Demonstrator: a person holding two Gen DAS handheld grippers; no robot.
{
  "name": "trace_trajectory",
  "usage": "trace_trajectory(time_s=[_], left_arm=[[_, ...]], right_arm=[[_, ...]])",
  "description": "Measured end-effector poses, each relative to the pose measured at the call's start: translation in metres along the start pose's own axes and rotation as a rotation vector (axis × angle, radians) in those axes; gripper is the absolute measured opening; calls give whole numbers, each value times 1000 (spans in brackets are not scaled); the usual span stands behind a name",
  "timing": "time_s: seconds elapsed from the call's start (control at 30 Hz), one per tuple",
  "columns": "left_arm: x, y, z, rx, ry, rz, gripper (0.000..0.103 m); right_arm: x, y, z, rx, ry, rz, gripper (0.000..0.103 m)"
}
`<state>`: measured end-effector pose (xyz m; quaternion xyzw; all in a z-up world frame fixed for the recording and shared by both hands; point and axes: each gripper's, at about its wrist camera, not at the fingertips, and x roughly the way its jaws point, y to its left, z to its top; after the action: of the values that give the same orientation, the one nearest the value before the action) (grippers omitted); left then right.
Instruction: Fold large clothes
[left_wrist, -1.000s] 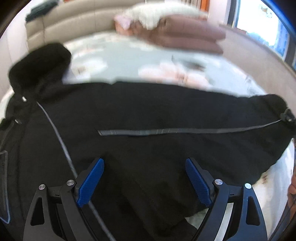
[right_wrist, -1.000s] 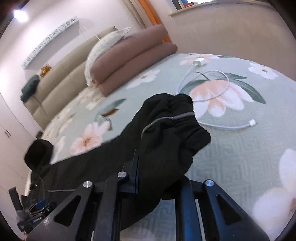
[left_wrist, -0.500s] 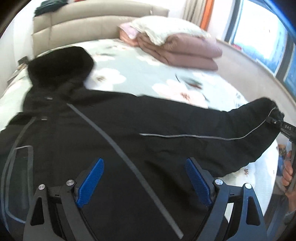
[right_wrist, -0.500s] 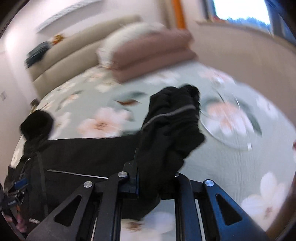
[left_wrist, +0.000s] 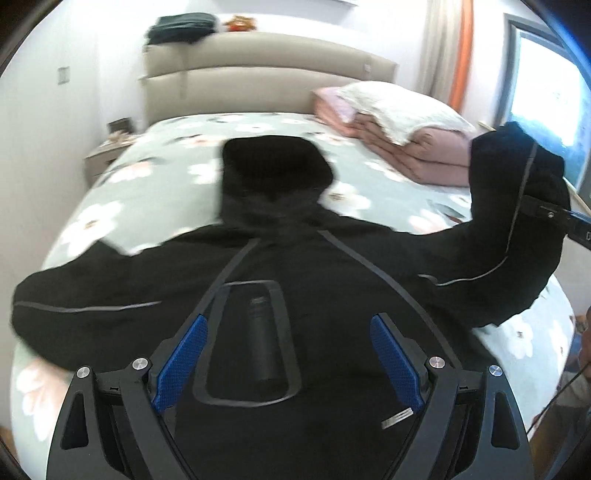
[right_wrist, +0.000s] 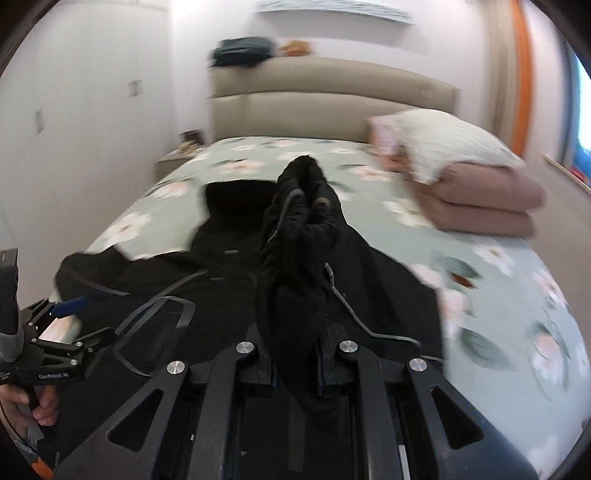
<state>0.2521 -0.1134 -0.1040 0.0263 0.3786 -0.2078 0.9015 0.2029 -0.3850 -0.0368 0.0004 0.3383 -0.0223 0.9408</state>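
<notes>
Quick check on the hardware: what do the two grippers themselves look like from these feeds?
Both are matte black frames with triangular cut-outs and silver round bolt heads. The left gripper has fingers lined with textured blue pads. In the right wrist view it carries small white lettering on its body, too blurred to read for sure. The right gripper shows only thin blue pad edges. No sleeves visible.

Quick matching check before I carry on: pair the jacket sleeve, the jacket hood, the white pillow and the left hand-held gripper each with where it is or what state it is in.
Things:
1. sleeve
2. hood
3. white pillow
4. left hand-held gripper

States:
A. on top of the folded pink blankets
B. open, over the back of the jacket
C. clamped in the right hand-held gripper, lifted off the bed
D. flat on the bedspread, toward the headboard

Pairs: 1-C, 2-D, 3-A, 4-B
</notes>
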Motion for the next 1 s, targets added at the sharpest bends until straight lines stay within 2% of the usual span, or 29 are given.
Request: trace_trajectory(time_s=[0.07, 0.17, 0.3, 0.47, 0.53, 0.6, 0.7, 0.8, 0.87, 1.0], left_arm=[[-8, 32, -10, -36, -1, 35, 90], [-12, 72, -28, -87, 11, 65, 90], [0, 110, -54, -142, 61, 94, 90], [17, 140, -76, -178, 103, 93, 90], [23, 143, -80, -181, 115, 80, 90], [28, 146, -83, -186, 124, 48, 90], [33, 146, -86, -193, 128, -50, 90], [41, 146, -83, -234, 150, -188, 90], [50, 142, -77, -250, 161, -259, 90], [72, 119, -59, -228, 185, -293, 90]], right_arm=[[22, 48, 1, -44, 22, 54, 17], [54, 100, -7, -82, 68, 128, 17], [117, 172, -29, -129, 179, 191, 17], [191, 219, -70, -143, 332, 209, 19], [207, 232, -85, -155, 368, 194, 24], [205, 238, -90, -186, 356, 182, 30], [186, 236, -89, -197, 348, 251, 54], [153, 221, -85, -180, 303, 281, 56], [127, 198, -84, -159, 271, 256, 57], [104, 144, -84, -78, 248, 188, 57]])
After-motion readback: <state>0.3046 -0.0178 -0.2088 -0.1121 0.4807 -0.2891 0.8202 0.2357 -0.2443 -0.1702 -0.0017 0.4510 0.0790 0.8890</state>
